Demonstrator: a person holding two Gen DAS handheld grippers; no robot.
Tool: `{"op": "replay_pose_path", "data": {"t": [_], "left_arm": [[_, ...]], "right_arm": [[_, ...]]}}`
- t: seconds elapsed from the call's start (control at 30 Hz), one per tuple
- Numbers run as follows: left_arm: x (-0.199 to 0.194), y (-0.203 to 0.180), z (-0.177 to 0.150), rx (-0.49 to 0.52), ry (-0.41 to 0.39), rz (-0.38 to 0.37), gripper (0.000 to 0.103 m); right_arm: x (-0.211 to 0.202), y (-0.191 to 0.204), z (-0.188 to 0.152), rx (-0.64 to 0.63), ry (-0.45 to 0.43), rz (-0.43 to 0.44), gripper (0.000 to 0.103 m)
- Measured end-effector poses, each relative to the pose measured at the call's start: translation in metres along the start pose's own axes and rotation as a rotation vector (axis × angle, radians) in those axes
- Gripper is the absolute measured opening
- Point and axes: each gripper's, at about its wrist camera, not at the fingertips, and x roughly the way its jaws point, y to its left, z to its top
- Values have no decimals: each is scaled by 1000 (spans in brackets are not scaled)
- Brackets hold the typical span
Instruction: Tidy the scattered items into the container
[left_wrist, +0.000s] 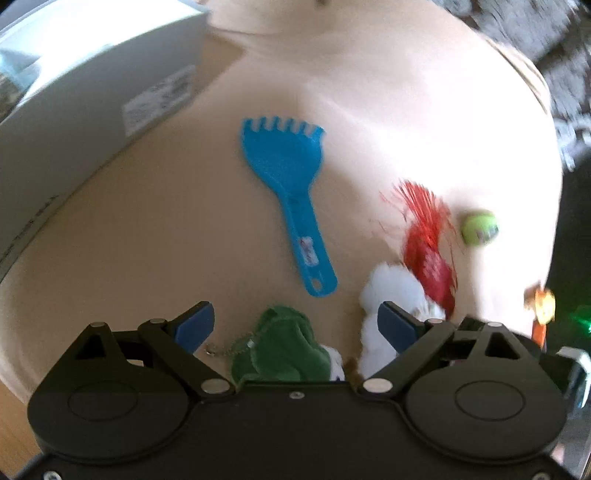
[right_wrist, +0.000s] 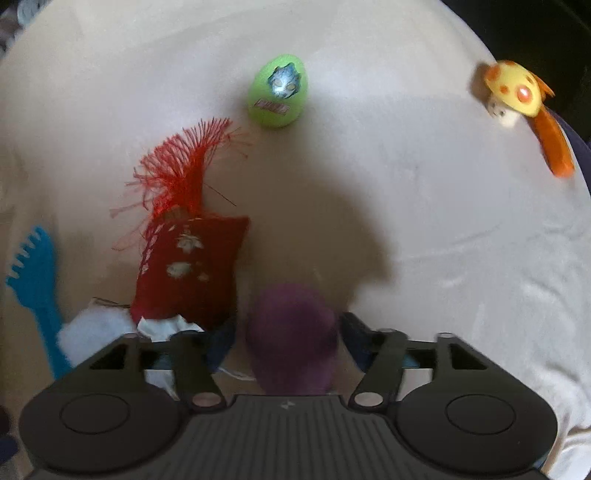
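The right gripper (right_wrist: 291, 328) jaws bracket a fuzzy purple plush toy (right_wrist: 293, 339), pads seemingly not pressing, presumably about to lift it toward the container, while the left gripper (left_wrist: 295, 325) jaws hang wide and empty over a green fabric plush (left_wrist: 280, 347).

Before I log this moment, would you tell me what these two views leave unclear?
- Purple object, right wrist view: blurred, lower part behind the right claw; identity and grip unclear.
- Green plush, left wrist view: lower half hidden by the left claw.
- Grey box, left wrist view: cut off by the edge; contents unseen.
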Motion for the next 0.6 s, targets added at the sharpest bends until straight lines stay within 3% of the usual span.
{"op": "replay_pose_path", "data": {"t": [0.13, 0.27, 0.47, 0.6], "left_arm": [[-3, -5, -4, 41, -3, -2, 92], [-2, -5, -5, 36, 10, -7, 92], [-3, -2, -6, 26, 9, -6, 92], [-1, 2, -3, 15, 13, -9, 92]], "right_arm": [[-52, -33, -12, 125, -95, 90, 84], [-77, -51, -12, 175, -118, 64, 84], [-31, -35, 0, 237, -80, 52, 78], [-8, -15, 14, 227, -110, 32, 77]]}}
